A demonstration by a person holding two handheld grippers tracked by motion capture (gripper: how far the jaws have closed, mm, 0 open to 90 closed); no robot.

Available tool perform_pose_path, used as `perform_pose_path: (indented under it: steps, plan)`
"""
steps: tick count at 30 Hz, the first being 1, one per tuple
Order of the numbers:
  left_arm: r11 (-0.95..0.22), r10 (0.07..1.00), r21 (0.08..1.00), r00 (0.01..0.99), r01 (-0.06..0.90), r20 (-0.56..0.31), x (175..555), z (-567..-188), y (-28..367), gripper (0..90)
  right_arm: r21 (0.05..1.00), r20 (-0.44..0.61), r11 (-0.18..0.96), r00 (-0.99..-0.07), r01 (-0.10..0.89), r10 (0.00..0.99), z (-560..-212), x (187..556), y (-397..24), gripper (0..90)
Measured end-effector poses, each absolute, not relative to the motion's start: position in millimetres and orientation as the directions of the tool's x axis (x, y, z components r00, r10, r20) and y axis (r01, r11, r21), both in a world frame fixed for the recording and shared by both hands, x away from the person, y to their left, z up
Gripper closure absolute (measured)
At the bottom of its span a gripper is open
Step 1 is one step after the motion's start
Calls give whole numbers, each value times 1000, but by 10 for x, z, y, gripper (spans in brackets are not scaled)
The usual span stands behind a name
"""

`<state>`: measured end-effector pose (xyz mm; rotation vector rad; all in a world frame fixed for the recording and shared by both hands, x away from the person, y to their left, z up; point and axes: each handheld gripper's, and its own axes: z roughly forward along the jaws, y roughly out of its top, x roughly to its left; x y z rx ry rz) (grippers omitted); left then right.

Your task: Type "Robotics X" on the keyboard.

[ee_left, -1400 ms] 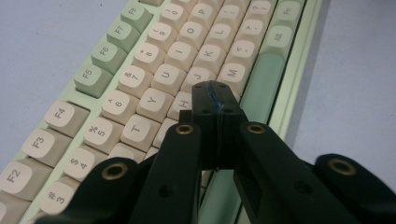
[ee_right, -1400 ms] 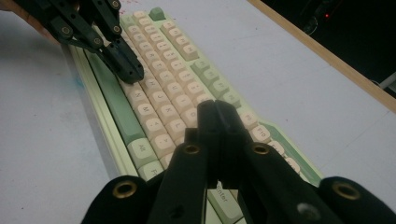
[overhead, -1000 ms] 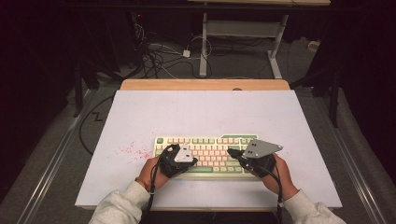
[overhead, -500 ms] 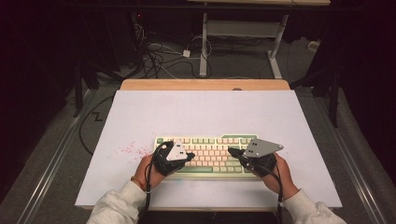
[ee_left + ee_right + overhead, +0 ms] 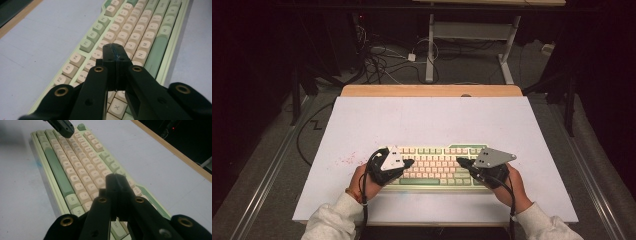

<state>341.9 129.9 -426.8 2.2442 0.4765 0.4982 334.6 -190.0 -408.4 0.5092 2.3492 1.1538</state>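
My left gripper [image 5: 409,163] has its two black jaws pressed flat together, with nothing between them, and in the left gripper view [image 5: 115,51] the joined tips stand over the middle rows of the keyboard [image 5: 140,32], near the beige letter keys; if the tips really touch a key, I cannot tell. My right gripper [image 5: 460,161] is closed in the same way, jaws together and empty, and in the right gripper view [image 5: 116,181] its tips are above the right part of the keys, close to the small green keys. In that same view, the tip of my other gripper shows far off at the top, over the opposite end of the keyboard. From the high view, both grippers point toward each other across the keyboard [image 5: 434,162], the left one over its left end and the right one over its right end, each with a grey three-cornered plate on top. The keyboard (pale green case, beige keys, a long green space bar) lies flat on the white table [image 5: 432,120], in the near half, more or less in the centre between my two hands. Left of the keyboard there are small red specks [image 5: 349,159] on the white surface. Behind the table, cables [image 5: 382,55] lie on the dark floor.
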Motion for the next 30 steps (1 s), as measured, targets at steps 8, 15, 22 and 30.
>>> perform_pose_path:
  steps: [8, 15, 22, 30]
  plan:
    - [-605, 511, 775, 835, 181, 204, 3398, -4262, 1416, 878, 809, -245, 575, -819, 121, 518, -4081, 3357, -1905, 898]
    - [-582, 539, 791, 817, 186, 205, 3365, -4258, 1507, 878, 808, -233, 574, -822, 134, 520, -4113, 3400, -1876, 898]
    - [-574, 565, 797, 795, 187, 220, 3286, -4265, 1654, 878, 796, -223, 589, -837, 139, 499, -4165, 3485, -1731, 898]
    - [-561, 587, 801, 782, 208, 208, 3215, -4284, 1810, 879, 763, -226, 629, -853, 145, 471, -4268, 3586, -1524, 898]
